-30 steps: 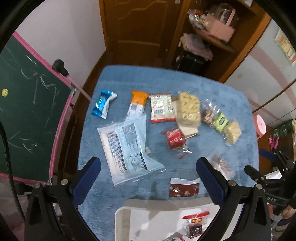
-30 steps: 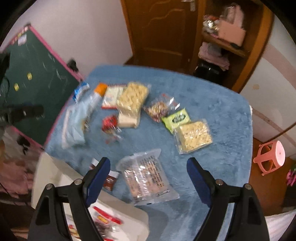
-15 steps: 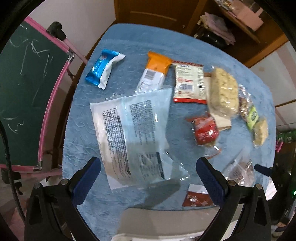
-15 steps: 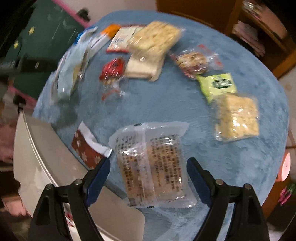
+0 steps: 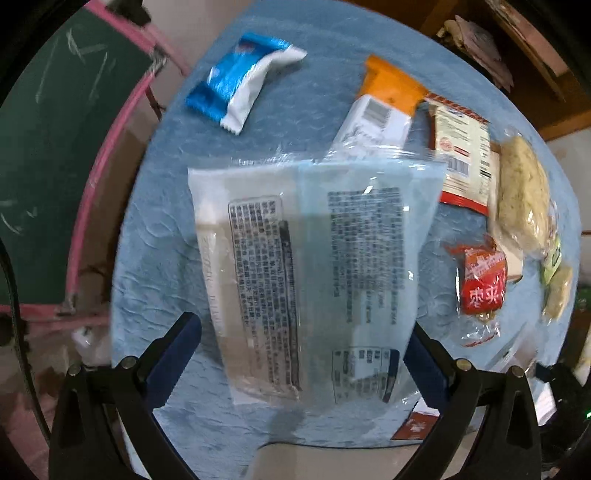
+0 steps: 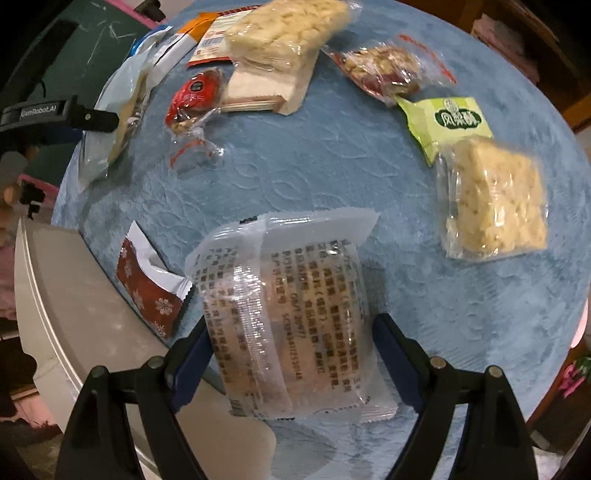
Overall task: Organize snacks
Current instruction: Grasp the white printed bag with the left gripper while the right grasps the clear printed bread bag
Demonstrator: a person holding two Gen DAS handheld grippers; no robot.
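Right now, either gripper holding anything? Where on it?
Nothing held. Left gripper is open astride the big clear packet; right gripper is open around the small clear packet, fingers at its side edges.

Green packet [image 6: 448, 123] reads 凤梨酥 — left gripper [image 6: 55, 110] arm, "iGenRobot.AI".

Eleven wrapped snacks lie on the blue worktop [image 6: 332, 155]: two large clear printed packets [image 5: 314, 266] [image 6: 291, 325], two puffed-rice blocks [image 6: 284, 33] [image 6: 495, 206], and two red sweets, one round [image 6: 192, 98] and one snowflake-patterned [image 6: 147, 291]. There is one each of a blue-and-white bar [image 5: 240, 77], an orange-ended bar [image 5: 380, 107], a red-bordered sachet [image 5: 461, 155], a nut bag [image 6: 384, 68] and a green pack [image 6: 450, 122]. One white tray [image 6: 74, 317] sits at the near edge.
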